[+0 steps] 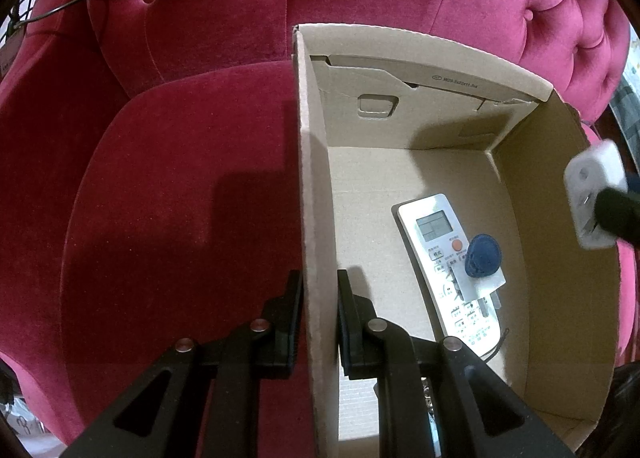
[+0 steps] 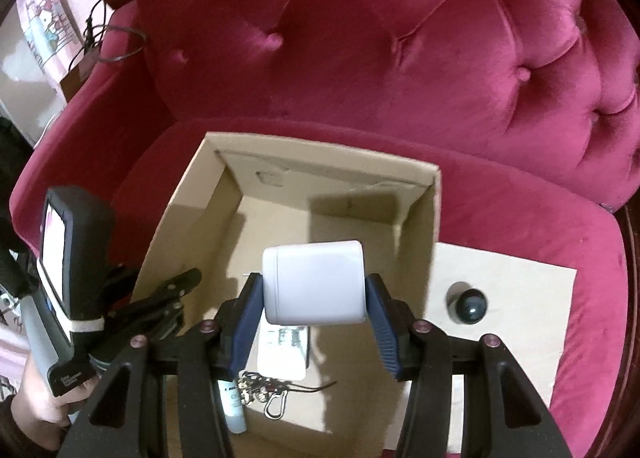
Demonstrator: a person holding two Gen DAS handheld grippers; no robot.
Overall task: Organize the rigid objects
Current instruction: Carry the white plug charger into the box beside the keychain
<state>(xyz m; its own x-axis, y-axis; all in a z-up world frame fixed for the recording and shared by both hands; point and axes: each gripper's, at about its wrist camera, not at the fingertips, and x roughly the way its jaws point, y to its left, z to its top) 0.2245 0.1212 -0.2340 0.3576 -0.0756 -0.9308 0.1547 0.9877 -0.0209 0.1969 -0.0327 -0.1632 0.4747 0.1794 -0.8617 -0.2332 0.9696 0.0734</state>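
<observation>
A: Left gripper (image 1: 320, 298) status?

B: Jaws pinched nearly shut on the left wall of the cardboard box (image 1: 316, 217). One finger sits outside the wall over the red velvet sofa (image 1: 180, 197), the other inside the box. Wall runs straight up between them.

A: What's in the box, relative to that claw?

B: Just right of the inner finger, bare floor. Further right, a white AC remote (image 1: 444, 258) lies flat, screen end pointing away from the claw. A blue round-headed tag (image 1: 482, 256) on a small white card lies on top of the remote's middle. Far right, past the box's right wall, a white jar (image 1: 592, 193) comes in blurred, gripped by a dark finger.

A: Right gripper (image 2: 314, 314)?

B: Mid-width, blue pads clamped on both ends of the white jar (image 2: 314, 282), which lies sideways, lid end to the left. It hangs above the open box (image 2: 434, 209).

A: Around it?

B: Left of the claw, the other gripper's handle with a hand (image 2: 36, 406) on it. Below the jar, on the box floor, the remote is partly hidden. Near the left finger's base, a small white tube (image 2: 234, 406) and a key bunch with a carabiner (image 2: 264, 394); what is on the bunch is hard to make out. Right of the claw, outside the box, a dark ball (image 2: 472, 306) rests on a pale board (image 2: 520, 318) lying on the seat.
</observation>
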